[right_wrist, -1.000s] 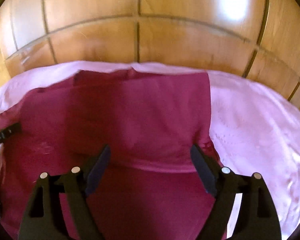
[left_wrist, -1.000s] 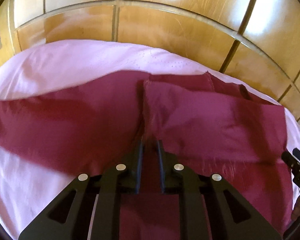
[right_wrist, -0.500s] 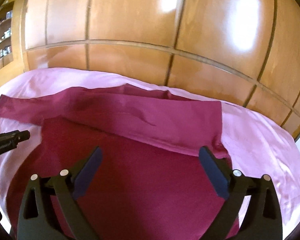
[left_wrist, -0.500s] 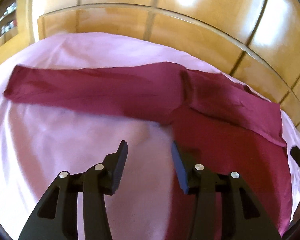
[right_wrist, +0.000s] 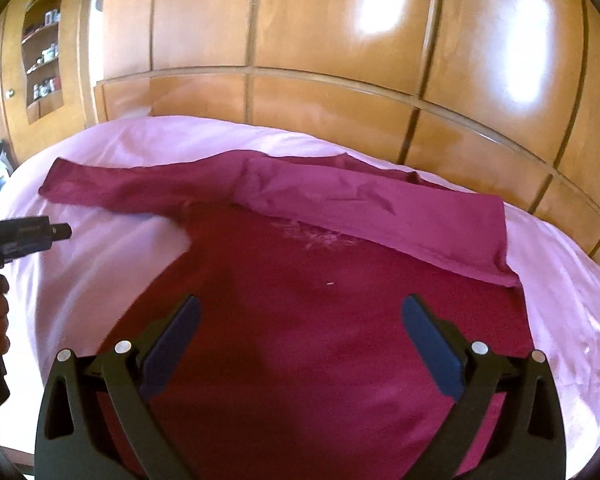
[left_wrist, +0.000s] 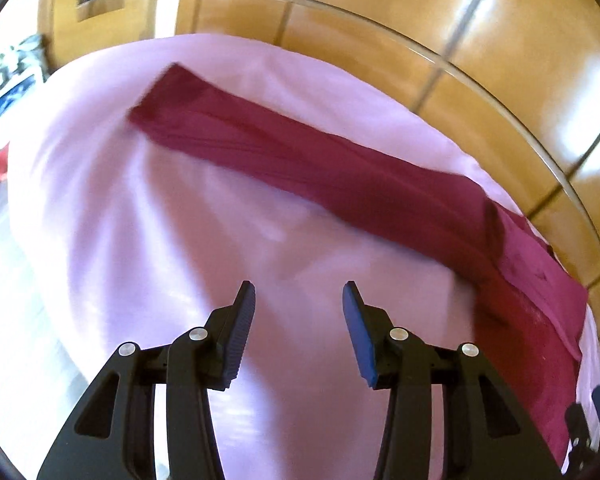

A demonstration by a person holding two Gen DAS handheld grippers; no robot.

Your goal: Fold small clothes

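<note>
Bed surface: pink sheet (left_wrist: pixel 172 240) lies bare ahead of the left gripper (left_wrist: pixel 299 300); jaws parted, nothing between them; open passage toward the near and left edges. Maroon shirt (right_wrist: pixel 320 320) covers the middle under the right gripper (right_wrist: pixel 300 312), jaws spread wide, empty; flat cloth, low, no bar to passing above. One sleeve (left_wrist: pixel 300 160) stretches across the far side of the sheet. Wooden wardrobe (right_wrist: pixel 340 60) stands close behind the far bed edge; little room beyond it. Left gripper shows at the left edge of the right view, beside the shirt.
</note>
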